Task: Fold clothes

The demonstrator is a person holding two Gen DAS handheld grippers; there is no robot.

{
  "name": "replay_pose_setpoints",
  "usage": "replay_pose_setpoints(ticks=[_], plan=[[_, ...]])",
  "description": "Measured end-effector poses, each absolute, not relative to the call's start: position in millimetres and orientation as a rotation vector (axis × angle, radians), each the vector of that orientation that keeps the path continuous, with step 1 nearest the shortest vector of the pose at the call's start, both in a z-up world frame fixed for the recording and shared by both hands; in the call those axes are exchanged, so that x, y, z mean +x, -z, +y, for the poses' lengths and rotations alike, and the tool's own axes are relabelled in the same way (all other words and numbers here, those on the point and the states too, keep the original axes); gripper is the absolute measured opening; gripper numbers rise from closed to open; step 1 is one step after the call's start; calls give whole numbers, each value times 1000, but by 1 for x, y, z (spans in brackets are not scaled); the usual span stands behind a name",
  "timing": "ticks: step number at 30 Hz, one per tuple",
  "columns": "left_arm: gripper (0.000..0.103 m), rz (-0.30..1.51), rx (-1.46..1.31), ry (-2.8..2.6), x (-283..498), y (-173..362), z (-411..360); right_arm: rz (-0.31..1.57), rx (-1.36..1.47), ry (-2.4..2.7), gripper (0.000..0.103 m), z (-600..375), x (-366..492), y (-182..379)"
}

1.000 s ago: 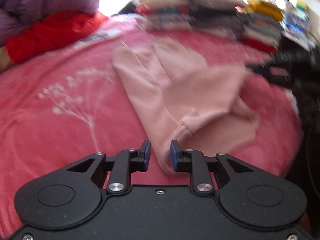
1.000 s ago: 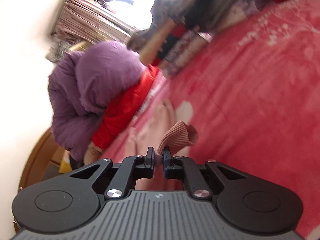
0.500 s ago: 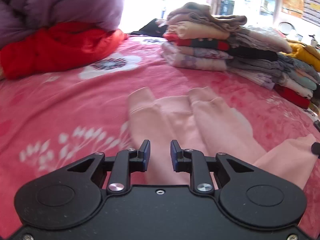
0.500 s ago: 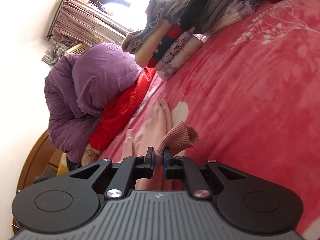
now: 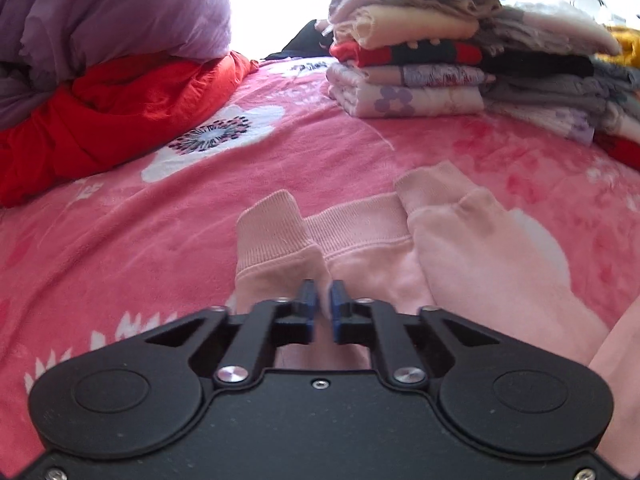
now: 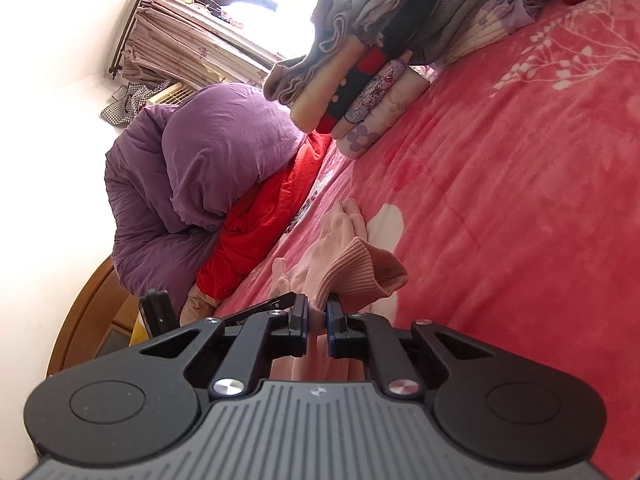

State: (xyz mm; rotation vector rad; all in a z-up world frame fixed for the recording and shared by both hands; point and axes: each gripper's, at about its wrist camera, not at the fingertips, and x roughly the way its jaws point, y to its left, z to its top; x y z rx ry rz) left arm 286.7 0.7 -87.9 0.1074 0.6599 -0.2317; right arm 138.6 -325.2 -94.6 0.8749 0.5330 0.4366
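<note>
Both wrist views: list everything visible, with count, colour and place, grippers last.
pink garment: one, pale pink, flat on the blanket, ribbed cuffs toward the stacks.
blanket: one, pink-red with white flowers, covering the bed.
folded clothes stacks: several, mixed colours, far side of the bed.
purple quilt: one, bundled by the wall.
red bedding: one, under the quilt.
curtain: beige, at the window.
left gripper: one, black, shut on the garment near one sleeve cuff.
right gripper: one, black, shut on a ribbed cuff.
</note>
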Motion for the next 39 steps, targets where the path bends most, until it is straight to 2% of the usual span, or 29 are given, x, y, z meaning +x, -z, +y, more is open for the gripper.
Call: replay_pose_setpoints(ticks=[4, 10, 12, 13, 14, 16, 17, 18, 19, 25, 29, 34, 39], plan=[[4, 605, 95, 252, 280, 73, -5, 504, 889, -443, 11, -331, 137, 90], [5, 662, 127, 333, 284, 92, -15, 515, 900, -464, 11, -333, 139, 92], [16, 600, 119, 312, 281, 76, -11, 535, 904, -451, 11, -333, 140, 97], [39, 574, 116, 296, 281, 69, -9, 537, 910, -449, 11, -334, 140, 98], [55, 559, 120, 273, 283, 67, -9, 535, 919, -450, 11, -334, 140, 99], [54, 572, 139, 234, 291, 71, -11, 532, 928, -452, 11, -335, 140, 99], [50, 590, 147, 218, 296, 75, -12, 531, 922, -455, 11, -334, 140, 98], [45, 607, 145, 206, 300, 80, -13, 530, 917, -459, 11, -333, 140, 97], [34, 622, 148, 189, 303, 84, -13, 530, 909, -460, 11, -332, 141, 96], [10, 633, 121, 154, 306, 88, -3, 533, 914, -448, 11, -334, 142, 98], [10, 589, 74, 180, 300, 73, -4, 519, 907, -465, 11, -334, 141, 95], [9, 630, 117, 255, 306, 94, -16, 477, 924, -480, 11, -339, 137, 90], [14, 615, 65, 322, 304, 82, 0, 505, 936, -460, 11, -340, 139, 96]])
